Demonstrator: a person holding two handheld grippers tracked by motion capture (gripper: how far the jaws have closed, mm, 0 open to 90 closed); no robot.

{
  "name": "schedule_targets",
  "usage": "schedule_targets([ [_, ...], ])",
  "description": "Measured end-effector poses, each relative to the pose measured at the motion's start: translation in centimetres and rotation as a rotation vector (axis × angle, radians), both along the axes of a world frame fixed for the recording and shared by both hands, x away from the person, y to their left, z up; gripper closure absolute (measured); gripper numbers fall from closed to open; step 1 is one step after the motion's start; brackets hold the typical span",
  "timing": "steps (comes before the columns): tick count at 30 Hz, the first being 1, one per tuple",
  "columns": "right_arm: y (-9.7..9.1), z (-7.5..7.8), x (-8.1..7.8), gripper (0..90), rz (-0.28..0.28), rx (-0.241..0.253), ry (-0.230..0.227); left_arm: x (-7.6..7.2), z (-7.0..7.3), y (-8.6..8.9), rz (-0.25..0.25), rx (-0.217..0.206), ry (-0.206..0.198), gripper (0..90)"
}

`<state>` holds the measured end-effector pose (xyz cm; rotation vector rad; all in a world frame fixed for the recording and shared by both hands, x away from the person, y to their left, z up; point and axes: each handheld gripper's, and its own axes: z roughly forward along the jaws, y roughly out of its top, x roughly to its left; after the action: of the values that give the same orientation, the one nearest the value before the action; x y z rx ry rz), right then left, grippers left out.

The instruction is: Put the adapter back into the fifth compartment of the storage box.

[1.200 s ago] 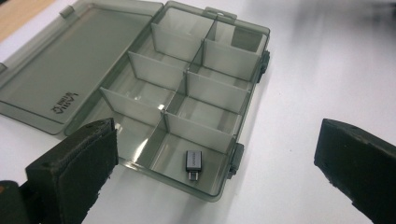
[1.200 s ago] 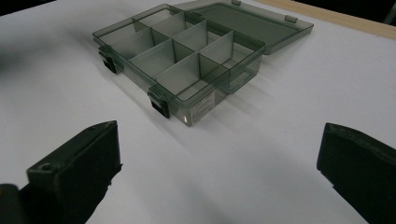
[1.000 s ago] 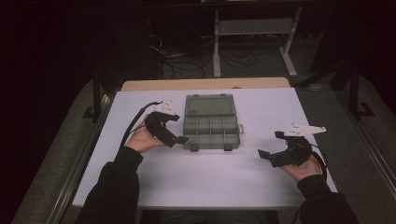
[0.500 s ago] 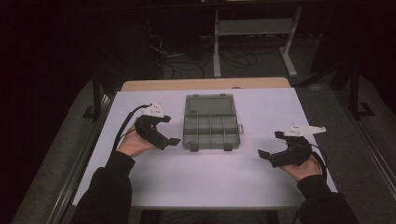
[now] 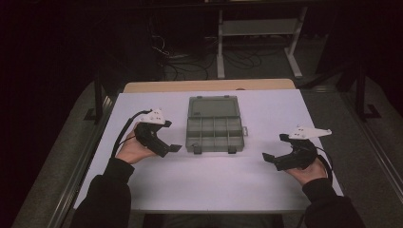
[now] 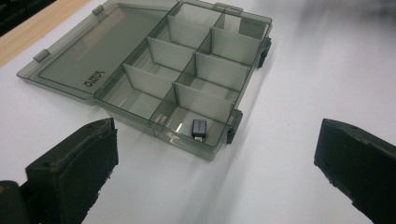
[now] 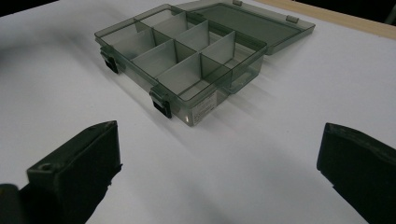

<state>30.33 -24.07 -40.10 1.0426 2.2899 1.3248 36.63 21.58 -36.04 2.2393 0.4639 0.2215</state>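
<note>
Jaws of the left gripper point(image 5: 173, 146) stand wide apart with nothing between them; the gripper is held in the person's left hand point(image 5: 130, 151) just above the white counter point(image 5: 209, 180). In the left gripper view, the bare counter fills the gap between its jaws, and directly ahead of them sits the compartment box point(image 6: 187, 88), a smoky clear plastic organiser with its lid point(image 6: 100, 46) folded flat open on the far side. Closest to this gripper, the near corner compartment holds a small dark block point(image 6: 199, 128) lying on the compartment floor; the other compartments visible from here appear empty. Jaws of the right gripper point(image 5: 272, 151) are likewise spread wide and hold nothing, the gripper resting low in the right hand point(image 5: 309, 172). Ahead of it and to its left, well apart, stands the same box point(image 7: 182, 65), with two dark latches point(image 7: 161, 103) on the wall facing this gripper.
</note>
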Motion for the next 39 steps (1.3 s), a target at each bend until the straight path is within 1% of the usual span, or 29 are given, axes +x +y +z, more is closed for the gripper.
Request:
schedule_targets([
  [2, 0.0, 0.0, 0.0, 0.0, 0.0, 0.0, 0.0, -0.1, 0.0, 0.2, 0.004, -0.002, -0.004, 0.0],
  [4, 0.0, 0.0, 0.0, 0.0, -0.001, 0.001, -0.001, -0.3, -0.3, 0.8, 0.011, -0.001, 0.005, 0.0],
  [5, 0.0, 0.0, 0.0, 0.0, -0.001, 0.001, -0.001, -0.3, -0.3, 0.8, 0.011, -0.001, 0.005, 0.0],
  [6, 0.0, 0.0, 0.0, 0.0, -0.001, 0.001, -0.001, -0.4, -0.6, 1.3, 0.021, 0.0, 0.008, 0.0],
  [7, 0.0, 0.0, 0.0, 0.0, -0.001, 0.001, -0.001, -0.4, -0.6, 1.3, 0.021, 0.0, 0.008, 0.0],
  [8, 0.0, 0.0, 0.0, 0.0, -0.001, 0.0, 0.0, -0.5, -0.8, 1.7, 0.033, -0.003, -0.001, 0.0],
  [10, 0.0, 0.0, 0.0, 0.0, -0.001, 0.001, 0.0, -0.6, -0.8, 1.8, 0.037, -0.005, -0.004, 0.0],
  [12, 0.0, 0.0, 0.0, 0.0, -0.001, 0.0, 0.0, -0.8, -0.8, 2.3, 0.048, -0.014, -0.009, 0.0],
  [14, 0.0, 0.0, 0.0, 0.0, -0.002, 0.001, -0.001, -1.0, -0.8, 2.8, 0.054, -0.026, -0.005, 0.0],
  [19, 0.0, 0.0, 0.0, 0.0, -0.003, 0.002, -0.001, -1.3, -0.9, 3.2, 0.064, -0.022, -0.002, 0.0],
  [21, 0.0, 0.0, 0.0, 0.0, -0.003, 0.002, 0.001, -1.8, -1.1, 3.8, 0.08, -0.018, -0.008, 0.0],
  [25, 0.0, 0.0, -0.1, 0.0, -0.003, 0.002, 0.0, -2.2, -1.3, 4.5, 0.101, -0.026, -0.014, 0.0],
  [29, 0.0, 0.0, -0.1, 0.0, -0.004, 0.002, 0.0, -2.5, -1.6, 4.9, 0.112, -0.021, -0.013, 0.0],
  [32, -0.1, 0.0, -0.1, 0.0, -0.005, 0.004, 0.002, -2.8, -1.9, 5.2, 0.123, -0.026, -0.016, 0.0],
  [33, -0.1, 0.0, -0.1, 0.0, -0.007, 0.005, 0.003, -3.0, -2.1, 5.6, 0.135, -0.031, -0.017, 0.0],
  [39, -0.1, 0.0, -0.3, 0.0, -0.01, 0.013, 0.0, -3.6, -2.2, 6.7, 0.171, -0.056, -0.031, 0.0],
])
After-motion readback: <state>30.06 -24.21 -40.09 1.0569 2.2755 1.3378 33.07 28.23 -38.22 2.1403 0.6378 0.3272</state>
